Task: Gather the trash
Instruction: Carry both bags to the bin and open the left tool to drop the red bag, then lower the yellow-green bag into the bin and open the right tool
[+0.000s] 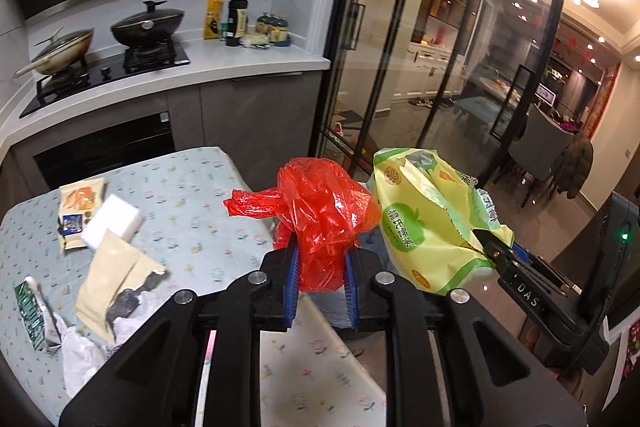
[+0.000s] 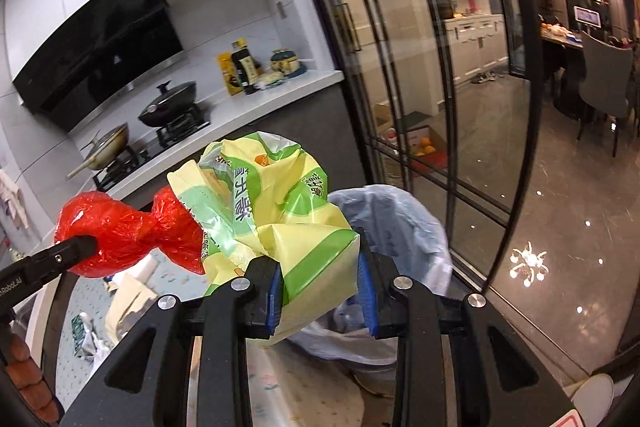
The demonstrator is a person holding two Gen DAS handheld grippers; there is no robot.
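My left gripper (image 1: 320,263) is shut on a crumpled red plastic bag (image 1: 320,211) and holds it in the air past the table's right edge. My right gripper (image 2: 322,291) is shut on a yellow-green plastic package (image 2: 280,211), held just right of the red bag (image 2: 128,239). The package also shows in the left wrist view (image 1: 428,223). Below the right gripper stands a trash bin lined with a pale blue bag (image 2: 400,227). The bin is mostly hidden in the left wrist view.
On the floral-cloth table (image 1: 192,195) lie a snack packet (image 1: 78,211), a white sponge block (image 1: 114,221), a beige torn pouch (image 1: 110,275), a green carton (image 1: 32,311) and crumpled white paper (image 1: 84,355). A counter with stove and woks (image 1: 104,43) stands behind. Glass sliding doors (image 1: 420,67) are to the right.
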